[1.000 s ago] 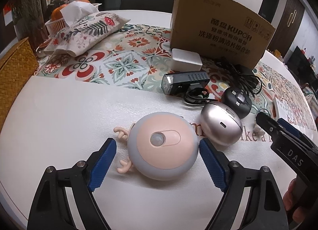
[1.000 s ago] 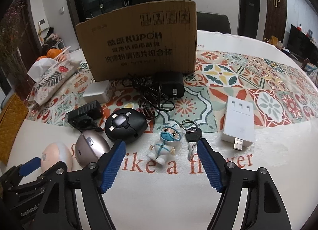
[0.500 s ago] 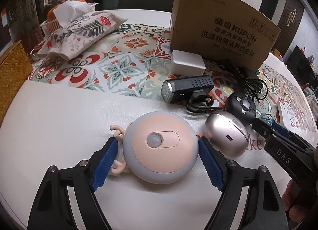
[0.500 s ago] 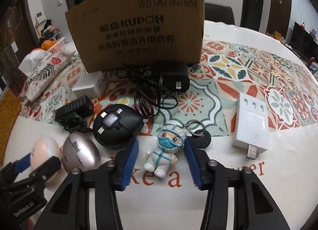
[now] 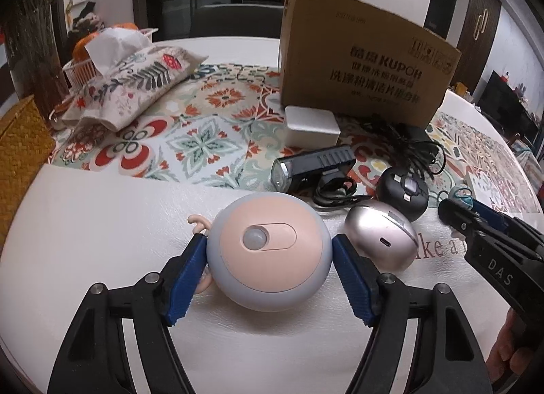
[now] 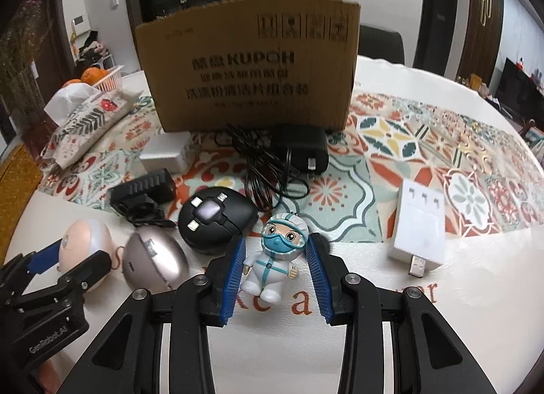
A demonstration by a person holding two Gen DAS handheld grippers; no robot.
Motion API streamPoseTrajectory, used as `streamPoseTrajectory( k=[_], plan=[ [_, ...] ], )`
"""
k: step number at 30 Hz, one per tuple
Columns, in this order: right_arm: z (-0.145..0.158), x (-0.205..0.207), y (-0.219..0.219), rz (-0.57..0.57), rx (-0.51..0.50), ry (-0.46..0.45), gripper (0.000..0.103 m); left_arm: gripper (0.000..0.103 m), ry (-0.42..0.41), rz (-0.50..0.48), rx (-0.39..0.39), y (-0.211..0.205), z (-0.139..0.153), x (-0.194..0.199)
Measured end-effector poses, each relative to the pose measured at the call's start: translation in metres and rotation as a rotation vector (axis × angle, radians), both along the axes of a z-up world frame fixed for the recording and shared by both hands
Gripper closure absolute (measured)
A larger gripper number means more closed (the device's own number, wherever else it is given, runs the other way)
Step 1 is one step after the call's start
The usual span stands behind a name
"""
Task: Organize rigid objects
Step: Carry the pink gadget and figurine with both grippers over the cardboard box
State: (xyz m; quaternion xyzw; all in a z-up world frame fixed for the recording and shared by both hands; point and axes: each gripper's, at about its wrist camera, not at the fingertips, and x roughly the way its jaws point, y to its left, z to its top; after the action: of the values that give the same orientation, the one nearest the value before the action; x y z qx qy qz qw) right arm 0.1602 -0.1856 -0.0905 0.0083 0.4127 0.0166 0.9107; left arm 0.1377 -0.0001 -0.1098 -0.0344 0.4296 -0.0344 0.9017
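Both grippers had closed in since before. The right gripper [image 6: 276, 269] squeezed the little masked white doll [image 6: 273, 259]. The left gripper [image 5: 268, 269] was closing around the round pink-and-grey light [image 5: 268, 251], beside a shiny pink egg-shaped gadget [image 5: 382, 237].

A round grey-blue night light [image 5: 270, 252] with a peach face and a small oval sensor window was seen lying face up on the white tabletop, near and left, with a peach curled hook shown at its left edge. Just to its right a metallic pink egg-shaped gadget [image 5: 382, 241] was laid on its side, a small port turned toward the near edge. Just beyond that, a black round cable reel [image 6: 217, 220] was set at the edge of the patterned cloth. To the right of the reel, a small figurine [image 6: 277, 259] in a white suit, blue mask and goggles was positioned on its back, head toward the far side.
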Motion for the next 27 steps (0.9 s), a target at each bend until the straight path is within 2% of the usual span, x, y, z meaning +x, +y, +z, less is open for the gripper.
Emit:
streamPoseTrajectory(
  k=[15, 27],
  plan=[
    [0.04, -0.023, 0.005, 0.009, 0.001, -0.117, 0.065, 0.029, -0.14, -0.06, 0.004, 0.0, 0.046, -0.011],
    [0.083, -0.019, 0.001, 0.006, 0.019, -0.247, 0.065, 0.029, -0.255, -0.113, -0.003, -0.012, 0.09, 0.008]
  ],
)
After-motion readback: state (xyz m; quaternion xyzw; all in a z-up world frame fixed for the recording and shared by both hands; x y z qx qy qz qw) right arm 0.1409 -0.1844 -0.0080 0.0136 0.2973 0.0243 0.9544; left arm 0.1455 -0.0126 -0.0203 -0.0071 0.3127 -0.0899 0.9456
